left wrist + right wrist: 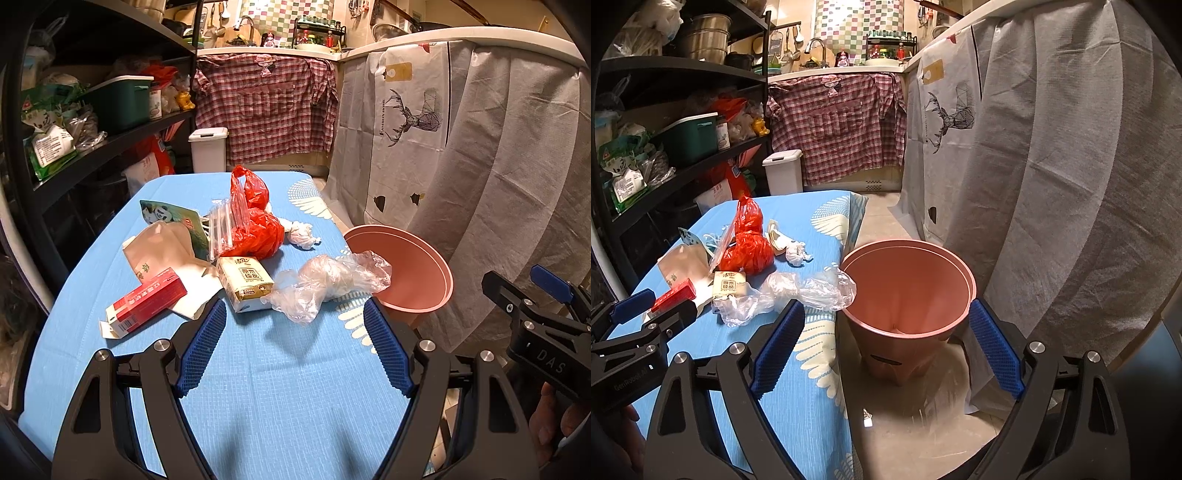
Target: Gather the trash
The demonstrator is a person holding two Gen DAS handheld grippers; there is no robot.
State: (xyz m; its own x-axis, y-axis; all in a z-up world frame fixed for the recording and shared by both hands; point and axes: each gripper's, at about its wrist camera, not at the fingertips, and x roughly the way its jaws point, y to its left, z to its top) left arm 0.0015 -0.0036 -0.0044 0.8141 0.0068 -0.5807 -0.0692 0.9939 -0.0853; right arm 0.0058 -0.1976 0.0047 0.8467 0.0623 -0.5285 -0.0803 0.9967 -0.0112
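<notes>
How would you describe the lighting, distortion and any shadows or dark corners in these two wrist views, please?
Left wrist view: warm indoor light, sharp centre; fisheye bends the blue table edges and blacks out the corners; soft shadows of the open left tongs fall on the cloth. Right wrist view: same warm cast and curvature, the grey curtain bulging; the pink bin is evenly lit.

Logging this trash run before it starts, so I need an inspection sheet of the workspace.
Surface: blue tablecloth, near part bare.
Job's things: pink bin on the floor beside the table; clear plastic bag, red plastic bag, tissue pack, red box, paper pouch, white wad.
Clutter: nothing seen beyond the trash.
Grippers: left gripper, right gripper, both open, empty.
Cables: nothing seen.
Surroundings: shelving, white lidded bin, draped cloths.
</notes>
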